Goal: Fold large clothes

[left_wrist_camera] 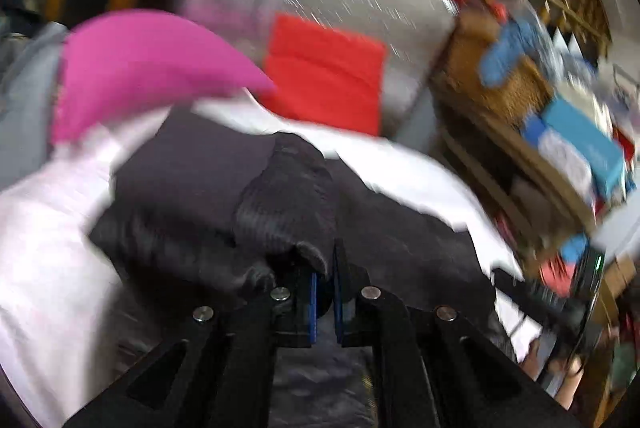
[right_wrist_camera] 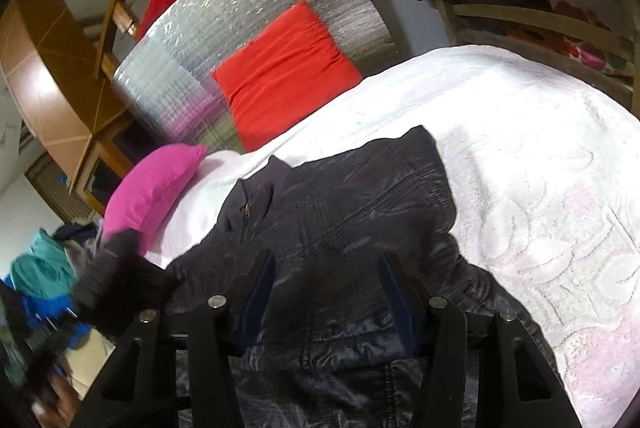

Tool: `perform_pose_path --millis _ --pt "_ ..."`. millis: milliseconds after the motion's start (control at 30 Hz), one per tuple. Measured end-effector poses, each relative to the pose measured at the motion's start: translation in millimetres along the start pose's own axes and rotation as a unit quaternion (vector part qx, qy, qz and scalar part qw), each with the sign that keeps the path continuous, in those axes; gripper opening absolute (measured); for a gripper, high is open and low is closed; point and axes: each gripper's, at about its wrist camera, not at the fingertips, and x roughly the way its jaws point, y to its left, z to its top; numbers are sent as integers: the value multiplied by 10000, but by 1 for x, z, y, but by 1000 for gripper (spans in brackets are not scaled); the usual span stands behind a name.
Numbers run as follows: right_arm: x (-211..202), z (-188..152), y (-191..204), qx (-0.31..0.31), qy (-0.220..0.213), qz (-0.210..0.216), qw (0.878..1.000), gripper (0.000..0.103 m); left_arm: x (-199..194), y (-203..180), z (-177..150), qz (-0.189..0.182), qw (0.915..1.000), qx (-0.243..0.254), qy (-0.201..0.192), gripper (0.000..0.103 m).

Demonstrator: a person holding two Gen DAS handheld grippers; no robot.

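Left gripper (left_wrist_camera: 325,280) clenched on dark jacket (right_wrist_camera: 340,187) ribbed cuff, sleeve trailing ahead-left; right gripper (right_wrist_camera: 328,292) released, hem between jaws, body running straight ahead.

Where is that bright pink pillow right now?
In the right wrist view the pink pillow lies at the left, on the white bedspread, just beyond the dark jacket and below the orange cushion.

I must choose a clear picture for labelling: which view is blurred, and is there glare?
Left wrist view: heavy motion blur, pink pillow and shelves smeared; only the left gripper looks sharp. Right wrist view: mostly sharp, dark jacket clear; silver sheet glints; fisheye bends edges.
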Motion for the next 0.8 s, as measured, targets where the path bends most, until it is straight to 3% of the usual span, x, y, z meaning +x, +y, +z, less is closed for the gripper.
perform_pose_path --millis 67,133,200,300,367,467,500,633,800 --pt "-2 4 -6 155 -44 21 9999 57 20 -16 -14 -100 9993 203 311 6" --pt "-1 7 -12 284 -23 51 9996 57 48 -28 -30 -300 9941 390 964 8" --pt "4 9 -15 344 111 54 9993 58 69 -30 -45 -175 9874 421 1518 9" --pt "11 9 -17 362 265 18 9990 59 70 -19 -44 -246 9817 268 1872 14" --pt "13 8 -15 364 317 103 9988 64 49 -10 -35 -544 9811 154 1851 25" --pt "13 6 -3 228 357 306 9986 66 7 5 -20 -869 9863 105 1398 61" --pt "12 3 1 146 365 346 9986 67 -4 11 -15 -875 9884 102 1238 66" --pt "11 -13 36 -589 502 622 9951 68 -34 49 3 -509 9953 -96 821 66" --pt "25 -39 84 -1284 876 851 9842 71 -29 108 7 437 9921 -761 900 66"
